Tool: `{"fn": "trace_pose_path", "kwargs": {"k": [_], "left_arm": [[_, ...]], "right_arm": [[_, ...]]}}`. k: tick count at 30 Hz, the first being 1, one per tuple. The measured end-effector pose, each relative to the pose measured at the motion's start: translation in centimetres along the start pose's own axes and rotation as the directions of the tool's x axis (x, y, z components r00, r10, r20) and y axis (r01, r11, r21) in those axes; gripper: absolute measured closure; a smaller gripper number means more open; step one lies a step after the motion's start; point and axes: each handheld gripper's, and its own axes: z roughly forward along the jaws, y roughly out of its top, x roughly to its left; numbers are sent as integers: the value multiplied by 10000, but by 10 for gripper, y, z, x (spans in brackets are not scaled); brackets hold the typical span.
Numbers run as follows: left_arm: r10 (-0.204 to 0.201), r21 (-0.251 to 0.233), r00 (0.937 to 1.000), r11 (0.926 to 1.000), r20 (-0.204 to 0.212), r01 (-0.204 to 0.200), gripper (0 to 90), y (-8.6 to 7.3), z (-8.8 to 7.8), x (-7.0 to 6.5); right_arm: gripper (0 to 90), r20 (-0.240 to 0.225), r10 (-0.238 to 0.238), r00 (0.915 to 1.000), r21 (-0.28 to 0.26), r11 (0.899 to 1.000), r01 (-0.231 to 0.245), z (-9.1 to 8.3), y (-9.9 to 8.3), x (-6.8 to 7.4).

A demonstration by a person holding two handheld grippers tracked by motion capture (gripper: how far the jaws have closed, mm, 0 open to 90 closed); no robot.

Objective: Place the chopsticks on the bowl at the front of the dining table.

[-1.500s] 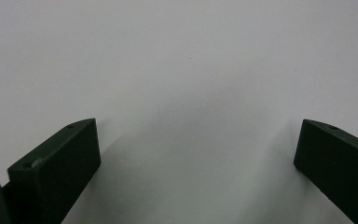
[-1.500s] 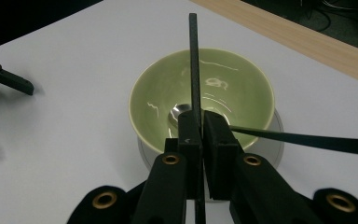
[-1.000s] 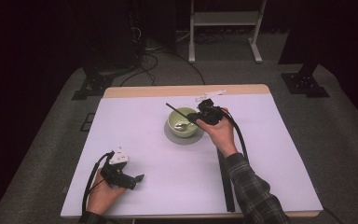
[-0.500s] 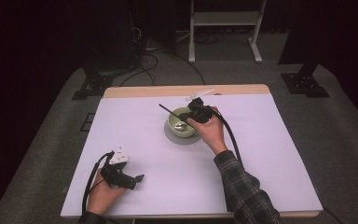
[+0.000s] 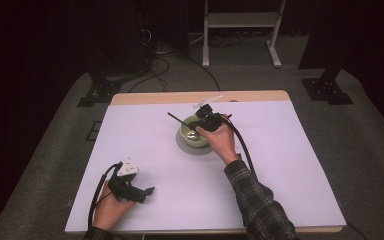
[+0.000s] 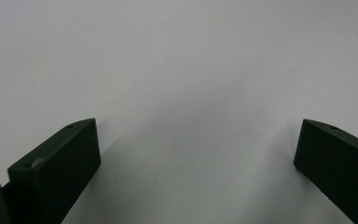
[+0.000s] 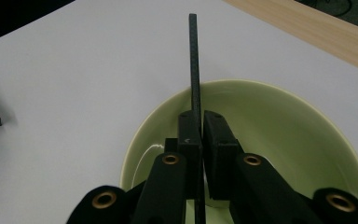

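Note:
A pale green bowl (image 5: 187,132) stands on the white table cover, a little behind the middle. Right above it my right gripper (image 5: 201,123) is shut on a thin flat black rod (image 5: 177,118) that sticks out up and to the left. In the right gripper view the rod (image 7: 194,56) rises straight up from between the pressed jaws of the right gripper (image 7: 201,115), over the bowl (image 7: 279,121); its lower end is hidden. My left gripper (image 5: 146,193) rests at the front left, far from the bowl. Its jaws stand wide apart over bare cover (image 6: 198,122).
The white cover (image 5: 290,165) spans almost the whole table; a strip of wood (image 5: 145,97) shows along the back edge. Behind the table stand a white metal frame (image 5: 240,20), black stand bases (image 5: 327,90) and cables on the grey floor.
My right hand has shifted left and slightly down with the rod, further over the bowl. The left hand has stayed where it was.

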Motion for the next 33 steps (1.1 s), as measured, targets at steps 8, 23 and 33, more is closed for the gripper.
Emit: {"fn": "trace_pose_path", "kwargs": {"k": [8,23,33], "left_arm": [[-3,-1,10000,10000,0,3,0,0,0,0],[16,16,10000,10000,2,-16,0,0,0,0],[9,2,10000,10000,-7,-9,0,0,0,0]], "right_arm": [[825,-89,-11,10000,-14,10000,11,1,0,0],[617,16,-186,9998,-365,9992,187,-27,-4,3],[565,249,-114,9996,-636,9979,130,-68,-22,-2]]}}
